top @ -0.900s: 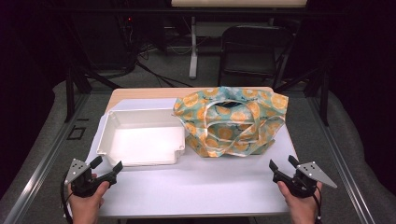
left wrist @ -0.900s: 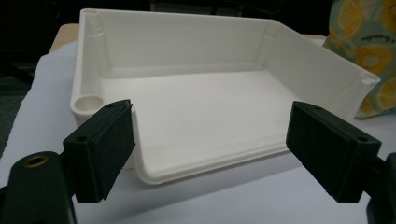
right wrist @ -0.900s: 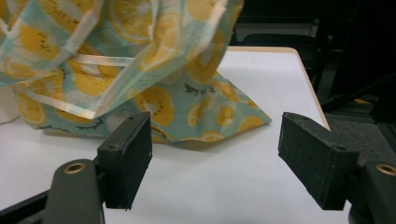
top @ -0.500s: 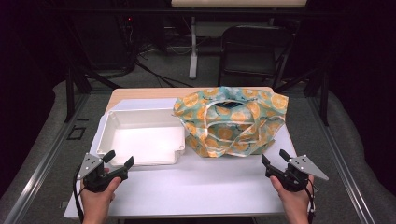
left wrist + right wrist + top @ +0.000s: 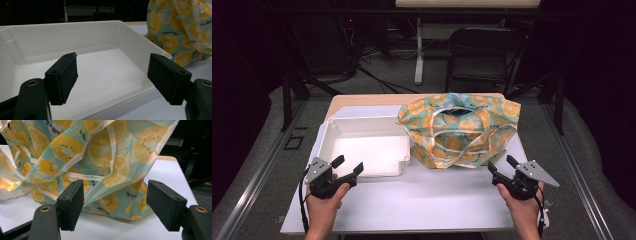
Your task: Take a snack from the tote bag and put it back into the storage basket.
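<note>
Just ahead of the right gripper [image 5: 501, 169] — the fruit-print bag [image 5: 459, 129], untouched.

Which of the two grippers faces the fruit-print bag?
The right gripper: its open jaws point at the fruit-print bag, while the left gripper faces the white tray.

The room is dark beyond the table's [image 5: 412, 205] far edge, where a black chair [image 5: 482, 55] stands on grey floor [image 5: 377, 82]. A white post [image 5: 418, 50] rises beside it, with cables [image 5: 377, 75] trailing over the floor.
</note>
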`<state>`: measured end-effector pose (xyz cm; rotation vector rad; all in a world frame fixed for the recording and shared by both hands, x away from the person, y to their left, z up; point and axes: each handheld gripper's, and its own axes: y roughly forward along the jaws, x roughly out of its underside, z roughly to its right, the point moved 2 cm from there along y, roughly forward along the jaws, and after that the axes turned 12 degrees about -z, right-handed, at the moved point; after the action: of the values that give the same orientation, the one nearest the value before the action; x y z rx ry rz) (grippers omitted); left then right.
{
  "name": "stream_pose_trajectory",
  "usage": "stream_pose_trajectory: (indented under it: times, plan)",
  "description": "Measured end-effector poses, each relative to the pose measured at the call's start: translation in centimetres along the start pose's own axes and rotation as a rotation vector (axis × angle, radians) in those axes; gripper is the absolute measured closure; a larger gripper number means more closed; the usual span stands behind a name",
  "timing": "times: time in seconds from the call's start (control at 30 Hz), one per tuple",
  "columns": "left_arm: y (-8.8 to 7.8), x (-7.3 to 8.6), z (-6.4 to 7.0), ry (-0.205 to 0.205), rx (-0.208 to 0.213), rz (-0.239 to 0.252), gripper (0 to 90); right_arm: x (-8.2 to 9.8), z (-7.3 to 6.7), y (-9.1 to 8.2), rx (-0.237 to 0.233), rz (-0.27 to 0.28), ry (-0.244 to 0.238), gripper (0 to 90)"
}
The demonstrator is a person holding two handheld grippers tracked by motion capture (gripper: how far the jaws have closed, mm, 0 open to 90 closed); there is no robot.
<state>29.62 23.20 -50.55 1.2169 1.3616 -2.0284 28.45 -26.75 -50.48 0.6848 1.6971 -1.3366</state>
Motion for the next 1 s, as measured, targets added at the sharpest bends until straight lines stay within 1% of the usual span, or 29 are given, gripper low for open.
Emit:
stream_pose_trajectory:
  times: [0.1,0.13,0.17,0.2,0.27,0.3,0.33,0.47,0.5,0.53,0.63,0.7,0.83,0.9,0.93,1.0]
  plan:
    - [0.5,-0.4,0.6,0.009,0.012,-0.004,24.6,-0.2,0.0,0.1,0.002,-0.004,-0.003,30.1]
    - [0.8,-0.6,1.1,0.025,0.022,-0.009,25.0,-0.5,-0.2,0.2,-0.004,0.002,-0.005,30.4]
    - [0.8,-0.6,1.1,0.025,0.022,-0.009,25.1,-0.5,-0.2,0.2,-0.004,0.002,-0.005,30.4]
    - [1.0,-0.8,1.4,0.028,0.030,-0.011,25.1,-0.6,-0.3,0.2,-0.005,0.004,-0.006,30.5]
    - [1.3,-1.0,1.8,0.036,0.039,-0.006,25.5,-0.9,-0.5,0.3,-0.013,0.008,-0.010,31.5]
    - [1.5,-1.4,2.3,0.044,0.050,-0.005,25.5,-0.9,-0.6,0.3,-0.012,0.009,-0.014,31.7]
    - [1.5,-1.4,2.3,0.044,0.050,-0.005,25.7,-0.9,-0.6,0.3,-0.012,0.009,-0.014,31.7]
    - [2.2,-2.0,3.3,0.060,0.074,-0.002,26.3,-1.3,-0.9,0.5,-0.017,0.008,-0.019,33.4]
    - [2.6,-2.3,3.9,0.069,0.087,-0.002,27.1,-1.4,-1.0,0.6,-0.022,0.010,-0.020,34.6]
    - [2.6,-2.3,3.9,0.069,0.087,-0.002,27.1,-1.5,-1.1,0.7,-0.021,0.012,-0.021,34.8]
    - [3.3,-2.6,5.0,0.081,0.108,-0.005,27.4,-1.8,-1.4,1.0,-0.022,0.016,-0.023,35.1]
    - [3.7,-2.9,5.7,0.097,0.123,-0.006,27.5,-1.9,-1.5,1.1,-0.021,0.014,-0.025,35.1]
    - [4.5,-3.4,7.2,0.113,0.151,-0.008,27.8,-2.1,-1.9,1.4,-0.032,0.015,-0.034,35.1]
    - [4.8,-3.6,7.7,0.124,0.161,-0.009,28.0,-2.2,-2.1,1.5,-0.035,0.014,-0.035,35.4]
    - [4.9,-3.8,8.1,0.135,0.164,-0.012,28.0,-2.4,-2.2,1.6,-0.040,0.018,-0.038,35.4]
    - [5.2,-4.1,8.7,0.142,0.175,-0.005,28.0,-2.5,-2.3,1.7,-0.041,0.023,-0.034,35.4]
